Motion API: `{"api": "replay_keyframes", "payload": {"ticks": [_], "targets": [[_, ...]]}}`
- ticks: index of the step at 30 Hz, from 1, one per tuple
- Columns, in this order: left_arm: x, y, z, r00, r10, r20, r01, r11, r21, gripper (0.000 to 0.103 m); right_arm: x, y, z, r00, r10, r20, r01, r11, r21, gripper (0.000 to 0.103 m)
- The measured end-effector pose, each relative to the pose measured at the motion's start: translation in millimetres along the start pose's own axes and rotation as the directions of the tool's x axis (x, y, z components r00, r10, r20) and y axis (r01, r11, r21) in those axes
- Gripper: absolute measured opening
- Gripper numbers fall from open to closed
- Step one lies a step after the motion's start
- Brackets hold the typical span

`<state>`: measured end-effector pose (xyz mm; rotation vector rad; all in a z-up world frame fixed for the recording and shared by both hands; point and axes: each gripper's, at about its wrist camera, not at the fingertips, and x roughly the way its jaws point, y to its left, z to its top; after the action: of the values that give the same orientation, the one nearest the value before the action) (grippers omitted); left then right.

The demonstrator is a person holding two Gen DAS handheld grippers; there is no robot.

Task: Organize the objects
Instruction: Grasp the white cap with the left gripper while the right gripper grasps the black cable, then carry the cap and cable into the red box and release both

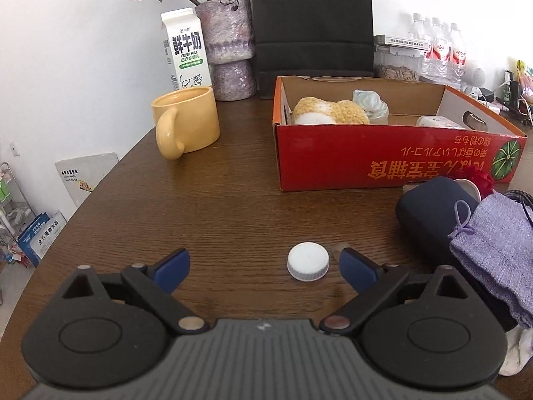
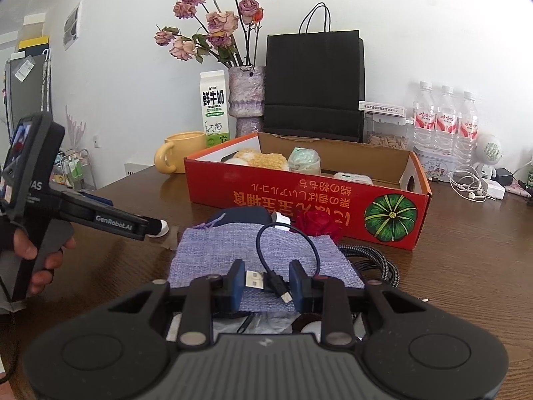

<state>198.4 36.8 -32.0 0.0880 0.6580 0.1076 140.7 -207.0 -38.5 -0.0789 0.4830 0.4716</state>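
Between right jaws, short cable

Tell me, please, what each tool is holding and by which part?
The right tool grips a short cable by its bunched plug ends. The left tool holds nothing; its jaws stand open around a white cap.

3 water bottles, 1 mug, 1 box

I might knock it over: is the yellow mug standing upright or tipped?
Upright. The yellow mug stands on its base on the table, mouth facing up, handle at its side.
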Motion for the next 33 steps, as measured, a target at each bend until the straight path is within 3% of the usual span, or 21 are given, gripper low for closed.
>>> {"api": "replay_keyframes", "payload": {"ticks": [1,2,3,4,6,9,20,33], "targets": [[2,-1,0,1.0,-0.003,-0.004,0.003,1.0,0.004,0.086,0,0,0,1.0,0.0,0.0,0.0,1.0,0.001,0.027],[4,-2,1,1.0,-0.016,-0.009,0.016,1.0,0.002,0.07,0,0,0,1.0,0.0,0.001,0.0,1.0,0.001,0.027],[6,-1,1,0.999,-0.04,-0.016,0.04,0.999,-0.005,0.043,0,0,0,1.0,0.0,0.001,0.0,1.0,0.0,0.027],[6,0,0,0.998,-0.066,-0.02,0.066,0.998,-0.019,0.028,0,0,0,1.0,0.0,0.001,0.0,1.0,0.001,0.027],[1,2,-1,0.996,-0.094,0.007,0.094,0.995,-0.039,0.028,-1,0,0,1.0,-0.001,0.004,0.001,1.0,0.002,0.027],[-10,2,-1,0.996,-0.076,0.054,0.078,0.996,-0.043,0.028,-1,0,0,1.0,-0.002,0.006,0.002,1.0,0.004,0.027],[-35,-1,2,0.99,-0.088,0.114,0.095,0.994,-0.061,0.028,-6,-2,4,0.999,-0.013,0.032,0.013,1.0,-0.001,0.027],[-62,-25,36,0.957,-0.156,0.246,0.169,0.985,-0.033,0.028,-11,-12,35,0.991,-0.051,0.124,0.054,0.998,-0.017,0.027]]}}
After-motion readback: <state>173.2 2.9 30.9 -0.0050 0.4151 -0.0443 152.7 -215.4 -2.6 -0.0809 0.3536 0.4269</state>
